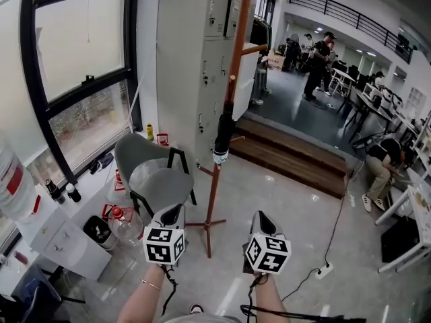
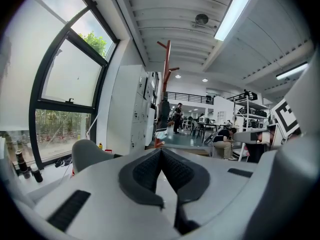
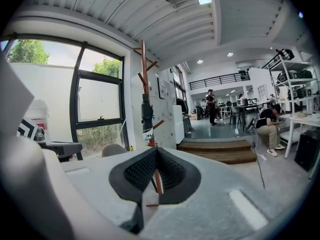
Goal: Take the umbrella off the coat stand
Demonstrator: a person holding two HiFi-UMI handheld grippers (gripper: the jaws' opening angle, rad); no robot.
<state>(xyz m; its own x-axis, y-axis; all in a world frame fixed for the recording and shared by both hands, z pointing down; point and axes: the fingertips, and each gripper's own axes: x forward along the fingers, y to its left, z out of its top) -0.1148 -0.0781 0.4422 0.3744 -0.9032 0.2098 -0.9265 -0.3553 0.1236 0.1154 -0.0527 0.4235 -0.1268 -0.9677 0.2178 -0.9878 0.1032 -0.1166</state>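
A brown wooden coat stand rises from the tiled floor ahead of me. A folded black umbrella hangs upright against its pole, about halfway up. Both grippers are held low and side by side, well short of the stand. My left gripper is shut and empty, just left of the stand's base. My right gripper is also shut with nothing in it, to the right of the base. In the left gripper view the umbrella shows just above the closed gripper. In the right gripper view the umbrella hangs above the closed gripper.
A grey chair stands left of the stand's base, with white lockers behind it. Clear water bottles and a bin sit on the floor at left. Wooden steps lie beyond. A power strip and cable lie right. A person crouches at far right.
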